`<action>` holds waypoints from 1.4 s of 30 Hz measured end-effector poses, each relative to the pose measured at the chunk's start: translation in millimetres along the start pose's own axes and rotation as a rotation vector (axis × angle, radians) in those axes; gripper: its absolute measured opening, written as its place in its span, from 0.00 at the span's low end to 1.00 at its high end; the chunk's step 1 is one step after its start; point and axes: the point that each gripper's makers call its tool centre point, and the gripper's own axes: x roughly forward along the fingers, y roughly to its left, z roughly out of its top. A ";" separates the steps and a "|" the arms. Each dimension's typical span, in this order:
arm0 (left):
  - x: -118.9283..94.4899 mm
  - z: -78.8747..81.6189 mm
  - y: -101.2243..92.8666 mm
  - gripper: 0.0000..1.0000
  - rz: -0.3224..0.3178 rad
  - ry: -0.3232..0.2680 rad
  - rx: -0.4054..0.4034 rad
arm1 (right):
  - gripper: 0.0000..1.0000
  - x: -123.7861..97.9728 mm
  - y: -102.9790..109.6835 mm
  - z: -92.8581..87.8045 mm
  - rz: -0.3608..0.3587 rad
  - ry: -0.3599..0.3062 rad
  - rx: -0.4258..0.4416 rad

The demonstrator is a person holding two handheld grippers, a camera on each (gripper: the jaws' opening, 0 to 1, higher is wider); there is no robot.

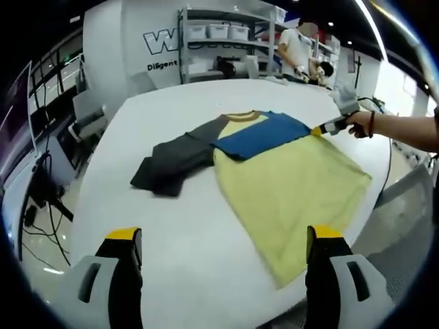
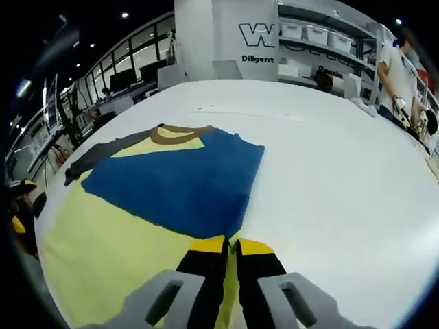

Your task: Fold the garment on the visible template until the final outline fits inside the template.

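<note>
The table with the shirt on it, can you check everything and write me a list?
Surface: round white table, no template outline seen.
Job's things: yellow shirt with a brown collar, blue sleeve folded across its chest, dark grey sleeve spread out.
Clutter: nothing seen.
Grippers: left gripper open above the table; right gripper shut on the blue sleeve's edge.
Cables: black cables on the floor.
Surroundings: shelves with bins, person standing.

The right tongs (image 2: 230, 247) were pressed together on the edge of the shirt (image 2: 158, 205), where its blue sleeve lay folded over the yellow body. The shirt lay flat on the white counter (image 2: 329, 164), brown collar far from the tongs.
</note>
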 end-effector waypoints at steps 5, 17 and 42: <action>2.0 1.8 -0.5 0.99 -0.004 -0.002 0.000 | 0.00 0.2 -5.9 0.2 -0.006 0.001 0.005; 5.1 2.0 1.7 0.98 -0.005 0.003 -0.002 | 0.00 -5.0 -31.2 -1.1 -0.026 0.027 0.012; 7.3 2.6 3.0 0.95 -0.007 0.005 -0.016 | 0.00 -5.5 -71.9 -1.9 -0.079 0.084 -0.015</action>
